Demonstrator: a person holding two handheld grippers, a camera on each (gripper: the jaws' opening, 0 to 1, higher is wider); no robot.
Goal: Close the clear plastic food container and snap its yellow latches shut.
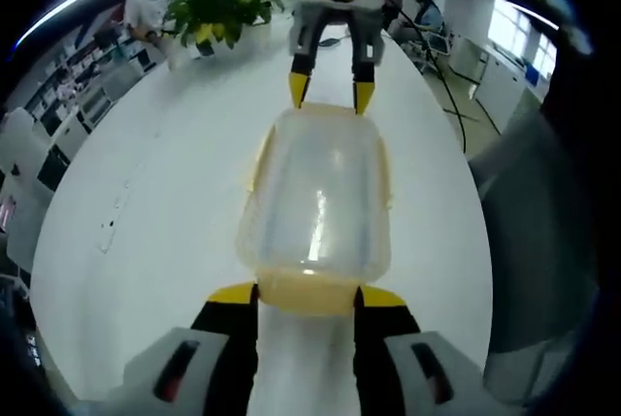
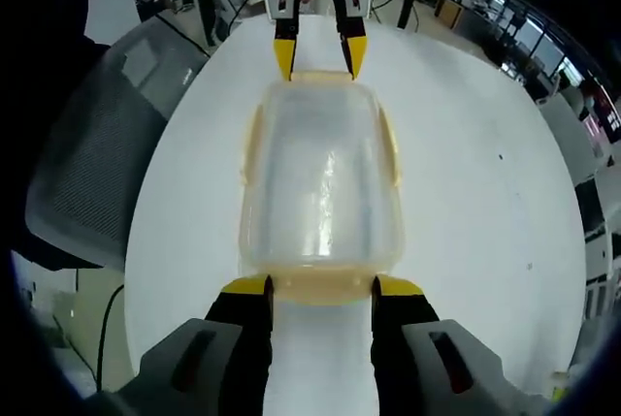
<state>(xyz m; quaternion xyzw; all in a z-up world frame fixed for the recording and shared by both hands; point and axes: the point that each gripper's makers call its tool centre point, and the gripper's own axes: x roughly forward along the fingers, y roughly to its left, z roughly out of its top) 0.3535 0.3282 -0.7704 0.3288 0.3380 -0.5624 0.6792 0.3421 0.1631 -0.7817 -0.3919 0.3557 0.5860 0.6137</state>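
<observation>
Yellow-tipped jaws of the left gripper (image 1: 307,292) are rising at the bottom of the left gripper view, standing wide apart and bracketing the near end latch (image 1: 309,290) of the container (image 1: 318,205). Whether the tips are touching the latch or just standing beside it cannot be told. From the far end, the right gripper (image 1: 332,94) is facing it, its jaws also spread and its tips sitting at the container's opposite short edge. In the right gripper view the same arrangement is mirrored: the right gripper's own jaws (image 2: 322,288) are flanking the near latch (image 2: 320,287), and the left gripper (image 2: 317,55) is meeting the far edge.

Judging from this, the risk is sliding: the container is lying loose on a smooth white table (image 1: 165,203), so an uneven push from one end would probably skate or tilt it rather than snap a latch. A tip riding over the thin yellow flap instead of pressing it flat could also leave it half-caught.

Its body is looking clear and milky, rounded at the corners, with a bright glare streak running along the lid, which is appearing seated. Pale yellow latches are running along its sides and ends; whether any are locked is unclear.

Beyond the table, a potted plant (image 1: 221,7) and a grey mesh chair (image 2: 97,144) are standing nearby.
</observation>
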